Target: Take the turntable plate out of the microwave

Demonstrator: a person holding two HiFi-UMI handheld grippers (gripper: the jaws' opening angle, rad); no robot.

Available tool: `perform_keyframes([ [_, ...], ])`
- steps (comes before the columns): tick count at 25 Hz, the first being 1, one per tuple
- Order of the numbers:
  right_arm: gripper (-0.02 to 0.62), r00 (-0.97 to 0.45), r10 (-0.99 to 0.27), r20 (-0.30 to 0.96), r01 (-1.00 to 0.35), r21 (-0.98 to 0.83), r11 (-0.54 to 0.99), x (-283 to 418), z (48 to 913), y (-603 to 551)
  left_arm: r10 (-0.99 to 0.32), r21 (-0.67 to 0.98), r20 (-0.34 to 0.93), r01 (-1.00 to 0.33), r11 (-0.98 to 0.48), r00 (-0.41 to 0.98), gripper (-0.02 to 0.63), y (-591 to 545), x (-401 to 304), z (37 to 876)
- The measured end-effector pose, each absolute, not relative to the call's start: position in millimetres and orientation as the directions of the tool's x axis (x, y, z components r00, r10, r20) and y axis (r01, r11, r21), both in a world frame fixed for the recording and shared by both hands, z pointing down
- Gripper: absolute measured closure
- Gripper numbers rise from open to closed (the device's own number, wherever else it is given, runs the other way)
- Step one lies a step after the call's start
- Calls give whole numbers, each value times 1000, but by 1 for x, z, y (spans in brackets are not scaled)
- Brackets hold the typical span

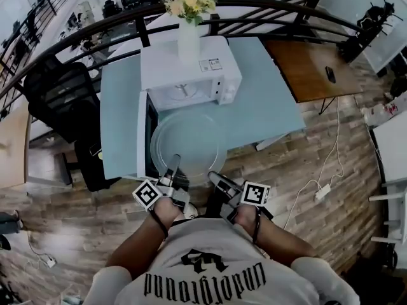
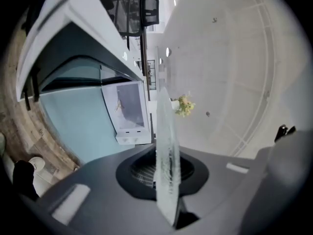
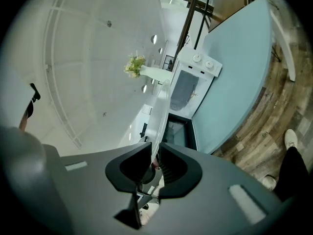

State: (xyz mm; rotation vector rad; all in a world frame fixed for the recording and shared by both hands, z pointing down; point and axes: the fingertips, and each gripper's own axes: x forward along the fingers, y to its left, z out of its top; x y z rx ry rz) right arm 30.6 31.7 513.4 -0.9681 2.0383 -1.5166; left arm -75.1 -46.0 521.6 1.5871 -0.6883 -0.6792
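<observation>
Here's the turntable plate, clear glass, out of the cavity and hanging level just in front of the microwave, over the near edge of the blue table. We have it by its near rim only. The left gripper is clenched on the rim toward the left, with the glass running edge-on between its pads. The right gripper pinches the rim a little further round, its pads close against the thin edge. We judge this plate heavy for its thickness, fully stiff, slick on the pads and quick to shatter if it drops onto the wooden floor. With both holds on one side, the far half hangs out unsupported, so we'd say the rim wants a firm, even squeeze and a flat carry. The door stands open at the left, close by the plate's edge, and the vase of flowers sits on top of the microwave, well clear.
</observation>
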Motion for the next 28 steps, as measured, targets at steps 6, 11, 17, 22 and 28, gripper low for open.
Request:
perform_keyframes([
  [6,546,-674,-736,60,-280,-943,179,21,489,71,-746,991,-67,-40,-125,662,531,-8,-83,498],
  [11,546,-693,-718,62,-284,-939,193,27,478,90,-746,990,-81,-36,-139,661,531,12,-78,484],
  [17,546,-731,-680,51,-265,-940,213,52,470,108,-776,989,-92,-32,-142,624,531,36,-58,477],
  [22,546,-761,-645,70,-268,-939,215,80,470,132,-799,991,-89,-28,-131,595,531,65,-35,475],
  [28,546,-799,-599,60,-245,-941,232,113,468,159,-821,991,-84,-37,-126,565,531,98,-4,471],
])
